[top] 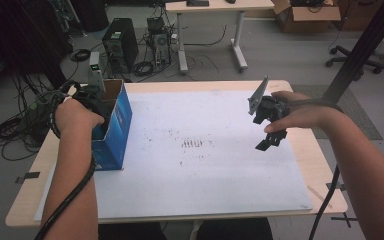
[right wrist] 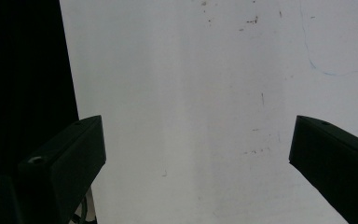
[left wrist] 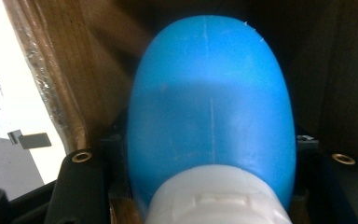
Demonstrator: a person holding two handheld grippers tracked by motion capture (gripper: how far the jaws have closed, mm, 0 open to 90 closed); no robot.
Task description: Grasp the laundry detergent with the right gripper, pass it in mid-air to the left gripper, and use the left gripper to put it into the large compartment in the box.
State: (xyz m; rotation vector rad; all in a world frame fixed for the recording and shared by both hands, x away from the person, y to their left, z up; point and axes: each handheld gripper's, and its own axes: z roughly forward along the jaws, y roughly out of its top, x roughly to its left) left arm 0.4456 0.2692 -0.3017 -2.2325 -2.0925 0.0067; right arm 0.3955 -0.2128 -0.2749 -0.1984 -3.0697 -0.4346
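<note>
An open blue cardboard box [top: 115, 125] stands at the left edge of the white mat [top: 205, 170]. My left gripper [top: 91, 97] reaches down into it, its tips hidden by the hand and the box wall. In the left gripper view, the left gripper [left wrist: 209, 158] is shut on a blue plastic bottle [left wrist: 209, 93] with a white cap [left wrist: 216, 200], with the box's brown inner wall [left wrist: 98, 70] around it. My right gripper [top: 271, 141] hovers over the right side of the mat. In the right gripper view, the right gripper [right wrist: 198, 154] is open with nothing between its jaws.
The mat covers most of a light wooden table [top: 312, 150]. A black slanted post [top: 360, 50] rises past the table's right corner. Beyond the far edge, computer towers [top: 120, 42], cables and another desk [top: 210, 10] stand on the floor.
</note>
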